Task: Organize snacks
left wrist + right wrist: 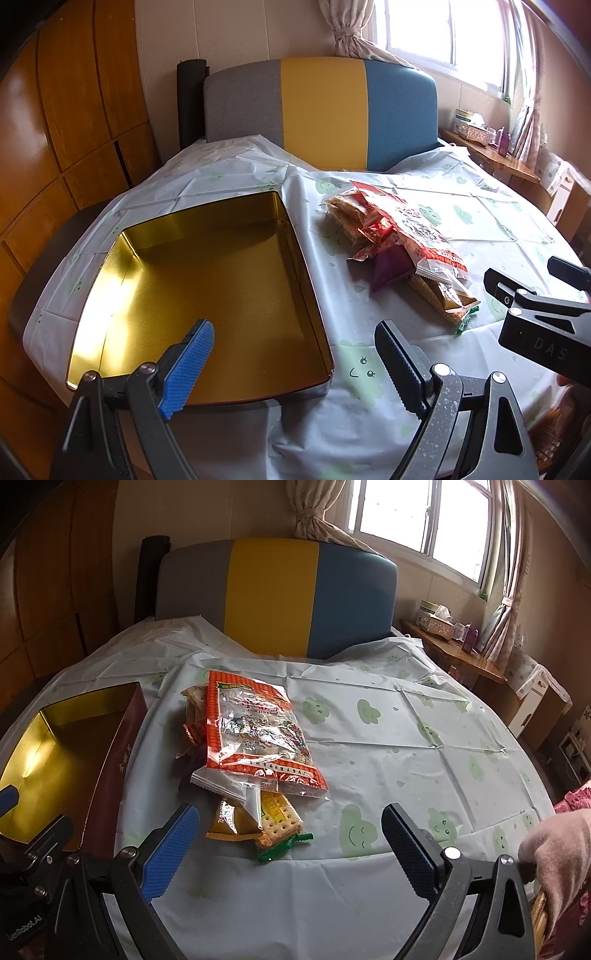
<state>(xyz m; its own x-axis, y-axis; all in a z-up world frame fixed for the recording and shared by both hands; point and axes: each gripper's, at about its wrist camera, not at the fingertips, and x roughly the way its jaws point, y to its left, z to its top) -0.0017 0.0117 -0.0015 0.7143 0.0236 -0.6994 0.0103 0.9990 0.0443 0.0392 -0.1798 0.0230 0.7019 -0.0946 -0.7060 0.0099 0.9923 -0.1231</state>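
Both tongs (293, 369) (290, 849) spread – gold tin (207, 280) bare, snack packets (255, 746) heaped beside it

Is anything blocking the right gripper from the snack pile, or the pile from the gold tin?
Nothing visible does. The open right gripper faces the pile of snack packets directly, nearest the green-edged cracker pack. Only bare cloud-print tablecloth separates the pile from the open gold metal tin.
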